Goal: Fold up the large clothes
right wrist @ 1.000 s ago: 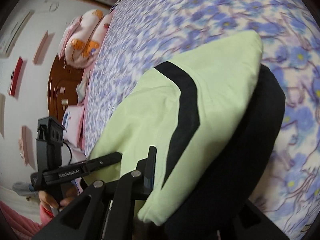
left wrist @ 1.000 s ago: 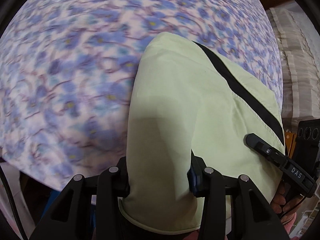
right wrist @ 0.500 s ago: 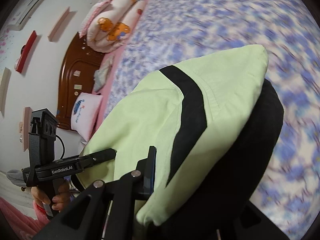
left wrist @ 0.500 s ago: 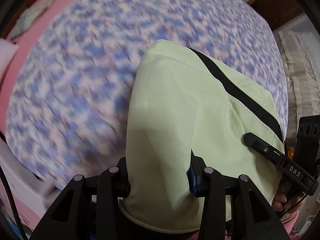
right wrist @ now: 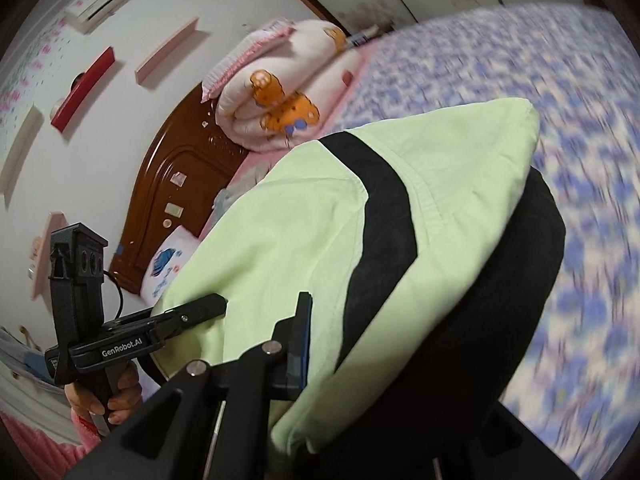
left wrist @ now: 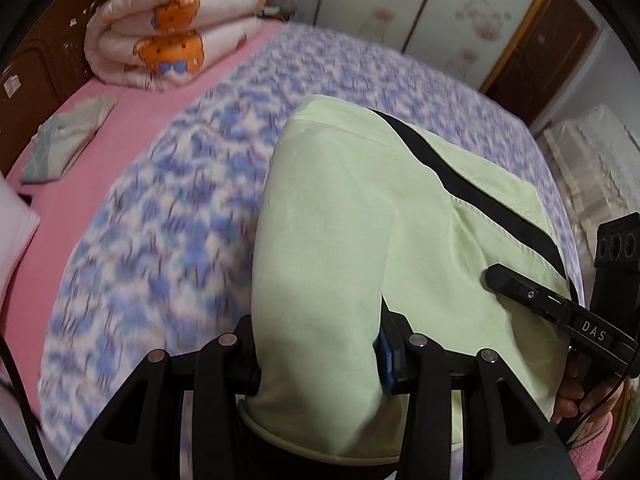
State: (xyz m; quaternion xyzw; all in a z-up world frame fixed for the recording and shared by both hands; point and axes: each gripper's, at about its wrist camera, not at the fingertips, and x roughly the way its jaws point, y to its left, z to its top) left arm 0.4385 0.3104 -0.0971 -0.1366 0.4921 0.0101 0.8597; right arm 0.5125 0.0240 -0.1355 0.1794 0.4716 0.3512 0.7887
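1. Pale green cotton with a black stripe: the garment (left wrist: 360,240) is off the bed, held up folded between two hand-held grippers, above the near part of the blue-flowered bedspread (left wrist: 168,208). A black layer (right wrist: 500,320) shows under the green in the right wrist view; whether it is lining or a second panel, cannot tell.

2. Left gripper (left wrist: 320,356): clamped on a thick fold of the garment, cloth bulging between its jaws. Right gripper (right wrist: 304,344): one finger presses against the green cloth, the other is hidden under the bundle; it looks to be gripping the garment. In the left wrist view the right gripper sits at the far-right edge of the cloth.

3. Step in hand, by my reading: carrying the folded piece over the bed, ahead of laying it down. The bedspread is motion-blurred in both views.

4. Next move calls for: lowering both ends level onto the bedspread so the fold lies flat, keeping the stripe edge aligned, then letting go without dragging the top layer.

5. Around: rolled quilt with orange bears (left wrist: 168,36) at the far-left of the bed on a pink sheet (left wrist: 132,116); a small grey-green pillow (left wrist: 68,140) left; brown wooden headboard (right wrist: 176,200); wall shelves (right wrist: 80,84).

6. In the way: nothing lies on the flowered area below. Risk is slack cloth sagging between grippers and creasing on landing.
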